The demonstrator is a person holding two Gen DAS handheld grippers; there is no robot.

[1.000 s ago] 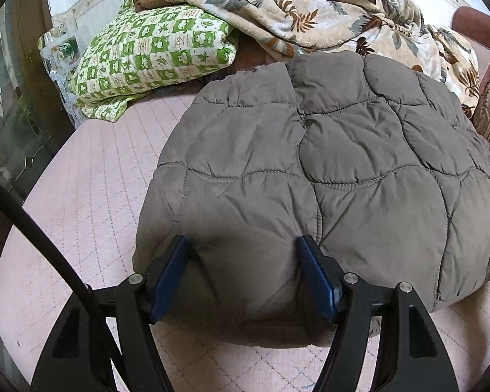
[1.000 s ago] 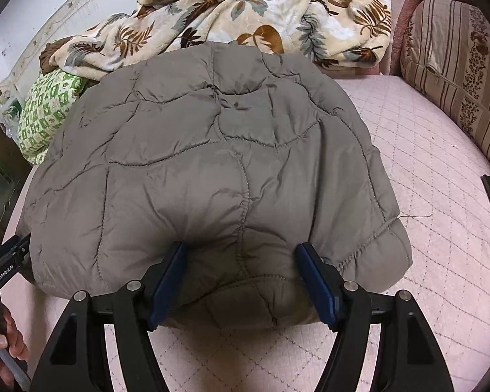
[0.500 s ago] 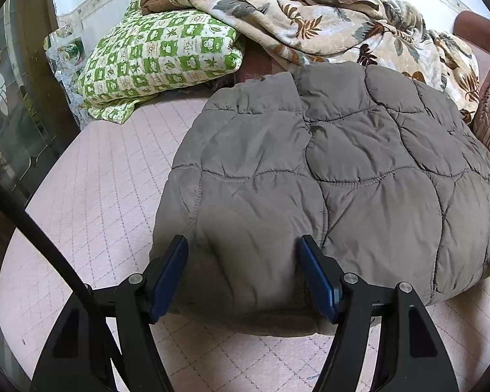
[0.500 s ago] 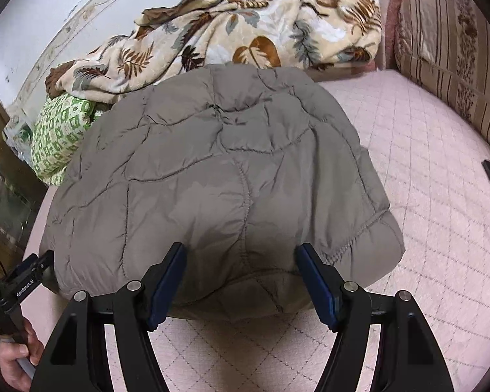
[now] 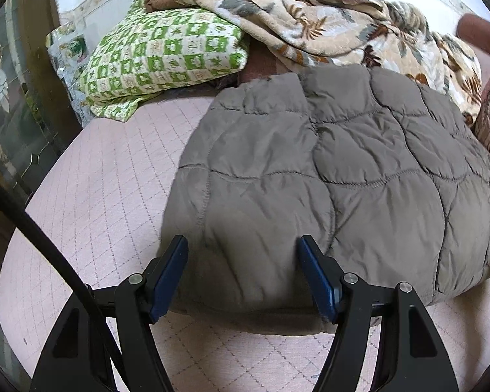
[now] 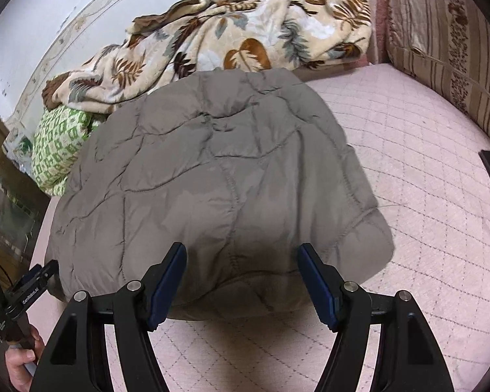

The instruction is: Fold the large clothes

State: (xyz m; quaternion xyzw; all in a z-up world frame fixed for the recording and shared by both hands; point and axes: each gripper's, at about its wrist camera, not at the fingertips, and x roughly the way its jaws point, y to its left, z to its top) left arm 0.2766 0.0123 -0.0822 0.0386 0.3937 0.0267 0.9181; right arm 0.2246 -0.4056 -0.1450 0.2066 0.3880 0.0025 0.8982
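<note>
Left wrist: pillow and blanket behind jacket.

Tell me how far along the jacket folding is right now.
Done, by the look of it: the grey quilted jacket lies on the pink bed cover as one compact bundle, no sleeves sticking out. In hand: nothing; the left gripper and right gripper hover open at its near edge. Left: perhaps a final tidy. The leaf-print blanket behind sits crumpled.
</note>
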